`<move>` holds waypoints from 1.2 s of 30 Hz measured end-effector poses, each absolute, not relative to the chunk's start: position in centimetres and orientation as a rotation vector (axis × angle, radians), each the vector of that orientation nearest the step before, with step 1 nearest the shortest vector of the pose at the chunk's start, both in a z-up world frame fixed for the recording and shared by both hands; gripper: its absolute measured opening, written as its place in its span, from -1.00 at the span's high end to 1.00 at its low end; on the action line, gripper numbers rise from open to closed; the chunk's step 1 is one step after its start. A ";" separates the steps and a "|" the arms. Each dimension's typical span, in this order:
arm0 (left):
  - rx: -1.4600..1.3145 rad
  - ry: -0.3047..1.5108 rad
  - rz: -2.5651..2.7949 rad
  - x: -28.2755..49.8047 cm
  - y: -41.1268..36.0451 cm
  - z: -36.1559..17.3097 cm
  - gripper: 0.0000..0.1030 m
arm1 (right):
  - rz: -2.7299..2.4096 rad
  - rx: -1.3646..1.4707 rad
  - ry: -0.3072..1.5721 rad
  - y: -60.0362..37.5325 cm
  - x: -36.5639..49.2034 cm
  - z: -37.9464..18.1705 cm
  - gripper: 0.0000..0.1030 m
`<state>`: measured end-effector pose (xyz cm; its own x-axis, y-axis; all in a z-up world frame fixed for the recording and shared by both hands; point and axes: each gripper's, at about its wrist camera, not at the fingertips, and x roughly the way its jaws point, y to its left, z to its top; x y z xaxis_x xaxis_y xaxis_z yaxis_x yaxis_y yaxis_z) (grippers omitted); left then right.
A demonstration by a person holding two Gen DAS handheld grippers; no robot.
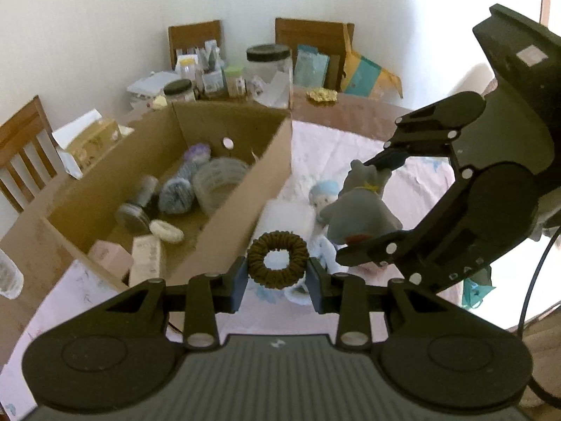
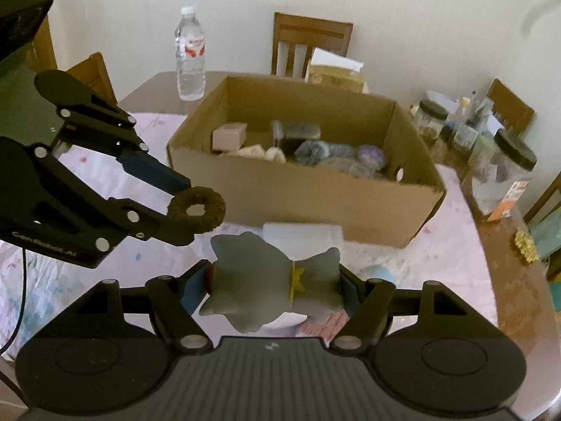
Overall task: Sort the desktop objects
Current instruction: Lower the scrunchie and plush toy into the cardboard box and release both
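My left gripper [image 1: 278, 278] is shut on a brown ring-shaped scrunchie [image 1: 278, 259], held above the table just right of the cardboard box [image 1: 224, 231]. In the right wrist view the same scrunchie [image 2: 196, 211] hangs from the left gripper [image 2: 182, 207] at the left. My right gripper [image 2: 275, 289] is shut on a grey plush toy [image 2: 266, 280] with a yellow collar; it shows in the left wrist view as the grey plush toy [image 1: 357, 207] in the right gripper [image 1: 364, 210]. The cardboard box [image 2: 315, 196] holds several yarn balls, jars and small boxes.
A small doll with a pale blue hat [image 1: 324, 193] and a white block [image 2: 301, 235] lie on the pink cloth near the box. A water bottle [image 2: 190, 56], jars [image 1: 269, 66], a tissue box [image 1: 94, 140] and wooden chairs [image 2: 312, 45] ring the table.
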<state>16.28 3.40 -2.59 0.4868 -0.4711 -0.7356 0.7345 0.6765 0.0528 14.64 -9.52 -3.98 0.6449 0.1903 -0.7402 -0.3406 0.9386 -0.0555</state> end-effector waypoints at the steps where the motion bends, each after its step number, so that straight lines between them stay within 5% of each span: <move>1: 0.385 0.751 -0.752 16.5 3.4 -2.3 0.33 | 0.301 -0.197 0.810 -9.7 14.8 -3.7 -0.51; 19: 0.375 0.682 -0.653 20.9 4.3 -0.2 0.32 | 0.278 -0.241 0.715 -11.3 18.6 -0.6 -0.51; 22: 0.379 0.680 -0.617 21.6 4.4 -0.4 0.08 | 0.283 -0.248 0.707 -11.2 19.2 -0.3 -0.51; 23: 0.385 0.686 -0.605 21.7 4.5 -0.5 -0.23 | 0.285 -0.250 0.704 -11.2 19.3 -0.2 -0.51; 25: 0.396 0.682 -0.587 21.8 4.6 -0.6 -0.54 | 0.289 -0.255 0.700 -11.0 19.7 -0.1 -0.51; 36: 0.446 0.749 -0.605 20.7 5.1 -1.6 -0.65 | 0.342 -0.280 0.665 -9.5 22.0 0.8 -0.51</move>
